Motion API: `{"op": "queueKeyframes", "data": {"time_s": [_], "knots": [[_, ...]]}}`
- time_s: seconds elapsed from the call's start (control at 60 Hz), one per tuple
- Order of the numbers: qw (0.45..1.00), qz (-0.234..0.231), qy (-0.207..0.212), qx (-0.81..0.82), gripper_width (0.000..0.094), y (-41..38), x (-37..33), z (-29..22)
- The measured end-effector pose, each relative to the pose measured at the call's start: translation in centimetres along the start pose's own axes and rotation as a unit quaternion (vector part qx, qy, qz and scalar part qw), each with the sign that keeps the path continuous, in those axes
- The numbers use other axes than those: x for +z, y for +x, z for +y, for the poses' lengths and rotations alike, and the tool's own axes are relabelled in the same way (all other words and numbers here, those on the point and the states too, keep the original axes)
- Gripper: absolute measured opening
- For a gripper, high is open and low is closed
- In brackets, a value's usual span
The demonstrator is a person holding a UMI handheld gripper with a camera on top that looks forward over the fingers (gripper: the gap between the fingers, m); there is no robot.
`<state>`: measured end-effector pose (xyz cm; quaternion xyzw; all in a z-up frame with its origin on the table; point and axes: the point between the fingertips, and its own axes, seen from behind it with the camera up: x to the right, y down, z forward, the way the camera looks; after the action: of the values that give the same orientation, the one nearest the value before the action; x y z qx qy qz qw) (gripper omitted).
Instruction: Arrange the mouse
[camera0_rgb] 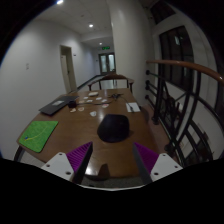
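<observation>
A dark mouse [113,127] lies on the long brown wooden table [70,120], just ahead of my fingers and about centred between them. My gripper [113,160] is open and empty, its two purple pads [80,157] spread wide at either side above the table's near part. Nothing is between the fingers. The mouse is apart from both pads.
A green mat [40,134] lies on the table left of the mouse. A dark laptop-like item [57,104] sits further back left, with small white items [132,106] and papers toward the far end. A black railing [185,110] runs along the right. Doors stand beyond.
</observation>
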<state>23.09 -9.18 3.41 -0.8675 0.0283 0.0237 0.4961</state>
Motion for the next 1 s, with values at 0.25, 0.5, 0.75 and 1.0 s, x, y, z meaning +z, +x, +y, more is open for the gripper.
{"op": "queueKeyframes", "data": {"time_s": [0.25, 0.5, 0.75, 1.0], "knots": [[1.0, -0.012, -0.014, -0.008, 0.0833, -3.7, 7.8, -1.5], [0.999, 0.034, -0.016, -0.016, 0.0849, -3.0, 14.1, -4.9], [0.996, 0.064, -0.011, 0.062, 0.0429, -1.6, 17.8, -6.7], [0.994, 0.084, 0.057, 0.035, 0.0266, -2.4, 13.4, -10.6]]}}
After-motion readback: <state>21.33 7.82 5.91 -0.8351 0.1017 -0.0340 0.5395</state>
